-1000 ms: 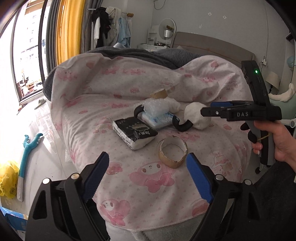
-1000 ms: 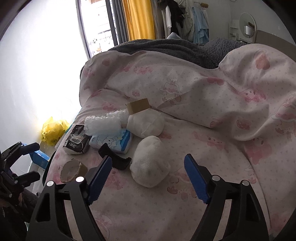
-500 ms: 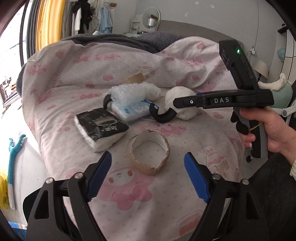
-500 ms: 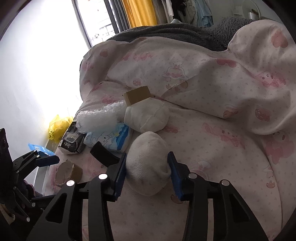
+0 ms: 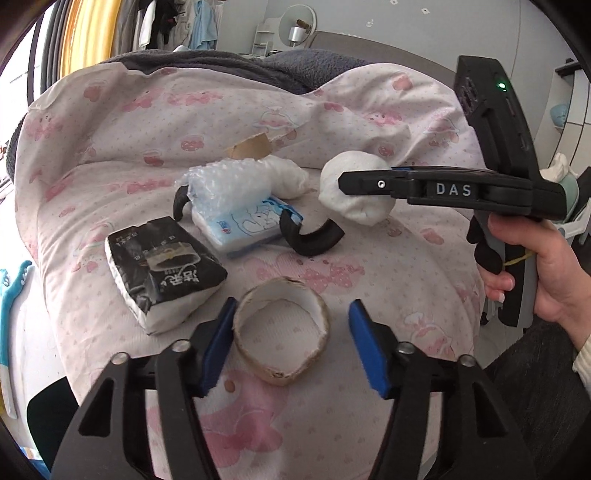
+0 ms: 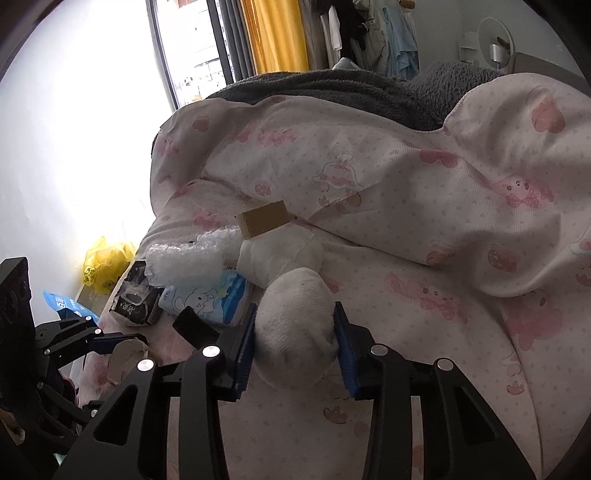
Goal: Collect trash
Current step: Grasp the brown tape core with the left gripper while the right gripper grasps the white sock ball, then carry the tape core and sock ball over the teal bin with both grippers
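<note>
between the blue pads of the left gripper [image 5: 291, 347], near the front edge of the bed, lies a torn cardboard ring [image 5: 281, 331]. its jaws are closing around the ring; the left pad sits right at the ring's side, the right pad stands a little apart from it. to the far right, the right gripper [image 6: 295, 339] is clamped on a white wad [image 6: 295, 325], both pads pressing into its sides. a person's hand [image 5: 546, 269] holds that gripper's handle at the right edge of the left wrist view.

behind the ring, from left to right, lie one black tissue packet [image 5: 162, 266], one blue-and-white tissue pack [image 5: 247, 225] with a piece of bubble wrap [image 5: 221, 184] on its far end, and a curved black plastic piece [image 5: 310, 236] leaning on the pack's right side. a second white wad [image 5: 284, 175] lies further back, touching the bubble wrap, and one small brown cardboard piece [image 5: 251, 147] sits behind it against the folded cover.

everything rests on a bed with a pale pink cover [image 5: 110, 155] printed with cartoon figures, and a grey blanket [image 6: 314, 88] shows beyond the fold. at the far left are a bright window [image 6: 92, 92] and a yellow curtain [image 6: 273, 33], with clothes hanging nearby. on the floor beside the bed lies a yellow bag [image 6: 105, 262].
</note>
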{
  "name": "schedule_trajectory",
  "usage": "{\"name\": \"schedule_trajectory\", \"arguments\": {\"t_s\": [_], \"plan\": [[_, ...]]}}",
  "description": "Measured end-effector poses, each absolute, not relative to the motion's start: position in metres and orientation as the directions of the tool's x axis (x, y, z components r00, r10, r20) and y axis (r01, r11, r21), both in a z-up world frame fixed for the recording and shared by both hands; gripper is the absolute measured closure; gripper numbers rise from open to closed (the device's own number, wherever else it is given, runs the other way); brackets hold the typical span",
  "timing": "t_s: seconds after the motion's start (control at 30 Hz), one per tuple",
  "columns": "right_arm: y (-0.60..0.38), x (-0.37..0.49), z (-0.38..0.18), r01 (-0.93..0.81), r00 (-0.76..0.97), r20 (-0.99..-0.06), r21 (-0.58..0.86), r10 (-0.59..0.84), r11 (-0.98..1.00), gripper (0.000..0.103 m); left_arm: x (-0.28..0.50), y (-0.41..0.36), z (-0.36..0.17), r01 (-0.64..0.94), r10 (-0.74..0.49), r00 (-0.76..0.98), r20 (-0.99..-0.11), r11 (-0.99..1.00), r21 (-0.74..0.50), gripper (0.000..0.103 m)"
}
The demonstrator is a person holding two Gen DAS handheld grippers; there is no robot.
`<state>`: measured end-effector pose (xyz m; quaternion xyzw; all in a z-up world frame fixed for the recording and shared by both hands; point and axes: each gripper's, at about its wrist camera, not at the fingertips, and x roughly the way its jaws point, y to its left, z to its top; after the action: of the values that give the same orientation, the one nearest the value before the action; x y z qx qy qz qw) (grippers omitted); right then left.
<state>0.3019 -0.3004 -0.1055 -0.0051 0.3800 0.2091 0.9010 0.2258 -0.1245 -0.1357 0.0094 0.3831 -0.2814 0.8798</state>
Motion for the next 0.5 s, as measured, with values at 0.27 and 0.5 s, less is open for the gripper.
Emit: {"name": "schedule_trajectory", "arguments": {"t_s": [0.27,0.5], "plan": [[-0.282,0.304,-0.095,-0.387,0.651,-0.662,0.132,0.372,0.913,0.063,0.228,-0.118,-0.13,0.5,-0.493,0.558,-0.667,0.842,-0.204,0.055],[-0.262,0.3,-0.073,-0.388,0.705,-0.597,0.128,0.383,0.913,0.063,0.219,-0.092,-0.103,0.444,-0.457,0.663,-0.593,0.878,-0.18,0.055]]}}
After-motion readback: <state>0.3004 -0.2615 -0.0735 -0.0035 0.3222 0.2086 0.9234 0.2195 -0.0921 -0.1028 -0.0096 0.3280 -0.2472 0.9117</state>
